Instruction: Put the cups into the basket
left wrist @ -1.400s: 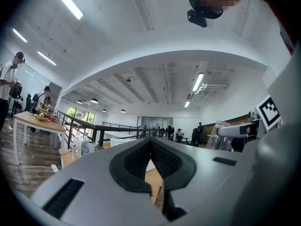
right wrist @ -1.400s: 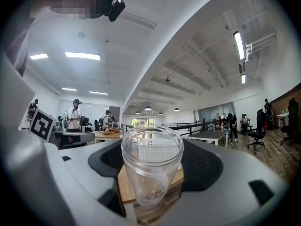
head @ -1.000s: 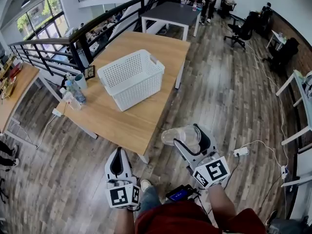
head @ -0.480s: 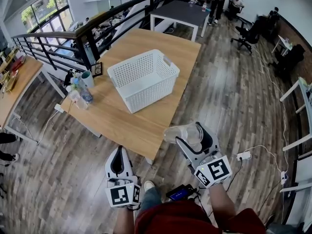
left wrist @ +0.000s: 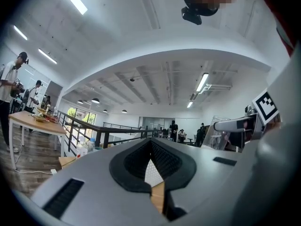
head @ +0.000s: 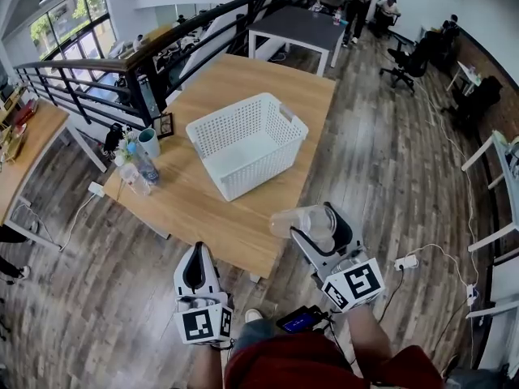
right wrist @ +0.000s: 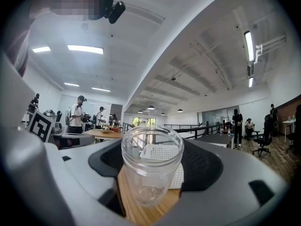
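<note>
A white mesh basket stands empty on the wooden table, ahead of me. My right gripper is shut on a clear plastic cup, held level just off the table's near right edge. In the right gripper view the cup fills the space between the jaws, and the basket shows behind it. My left gripper hangs lower left, short of the table's front edge, shut with nothing in it. In the left gripper view a sliver of the basket shows through my left gripper.
A teal cup and clear bottles crowd the table's left end. A black railing runs behind it. A grey table stands farther back. Cables and a power strip lie on the wood floor at right.
The table and basket have shifted right and nearer in the head view as I step toward them. Both grippers keep their pose, the right one still holding the cup.
</note>
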The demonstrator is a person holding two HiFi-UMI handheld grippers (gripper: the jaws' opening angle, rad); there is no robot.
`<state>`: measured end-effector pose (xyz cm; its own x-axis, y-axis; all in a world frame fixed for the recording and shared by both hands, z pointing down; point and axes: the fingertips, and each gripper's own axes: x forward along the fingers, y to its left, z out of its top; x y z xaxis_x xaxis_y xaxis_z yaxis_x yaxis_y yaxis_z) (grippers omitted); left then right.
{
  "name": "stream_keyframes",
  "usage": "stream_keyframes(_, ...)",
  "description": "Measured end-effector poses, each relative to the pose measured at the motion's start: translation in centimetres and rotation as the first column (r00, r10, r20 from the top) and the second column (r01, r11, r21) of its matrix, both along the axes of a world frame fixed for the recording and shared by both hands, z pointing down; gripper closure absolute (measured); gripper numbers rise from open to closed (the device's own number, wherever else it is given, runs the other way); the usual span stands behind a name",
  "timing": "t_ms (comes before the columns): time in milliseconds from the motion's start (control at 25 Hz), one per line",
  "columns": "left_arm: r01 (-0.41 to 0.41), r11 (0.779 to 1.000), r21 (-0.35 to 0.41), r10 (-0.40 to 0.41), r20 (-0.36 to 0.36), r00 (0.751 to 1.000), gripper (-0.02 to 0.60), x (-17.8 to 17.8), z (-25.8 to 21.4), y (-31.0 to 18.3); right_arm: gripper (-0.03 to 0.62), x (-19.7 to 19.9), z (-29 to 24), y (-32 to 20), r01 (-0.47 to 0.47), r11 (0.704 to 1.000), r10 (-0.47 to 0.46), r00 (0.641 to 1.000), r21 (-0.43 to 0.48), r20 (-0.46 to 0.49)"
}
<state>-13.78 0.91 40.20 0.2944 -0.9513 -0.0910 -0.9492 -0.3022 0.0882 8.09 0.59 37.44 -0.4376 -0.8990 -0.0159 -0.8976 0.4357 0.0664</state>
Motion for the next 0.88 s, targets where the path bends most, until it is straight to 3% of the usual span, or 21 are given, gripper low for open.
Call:
stream_keyframes(480, -0.037, 0.999, 0.001, 0.037, -0.002, 0.999, 0.581, -0.2, -0.1, -3.1, 0.241, 0.0, -0.4, -1.6, -0.045, 0.999, 0.045, 0.999, 0.013, 0.015)
stream_keyframes(880, 0.0, 1.0, -0.002, 0.0, 0.005, 1.0, 0.581, 2.1, -0.4, -6.3, 0.241, 2.7, -0.5, -5.5, -0.016, 1.0, 0.015, 0.999, 0.017, 0.041)
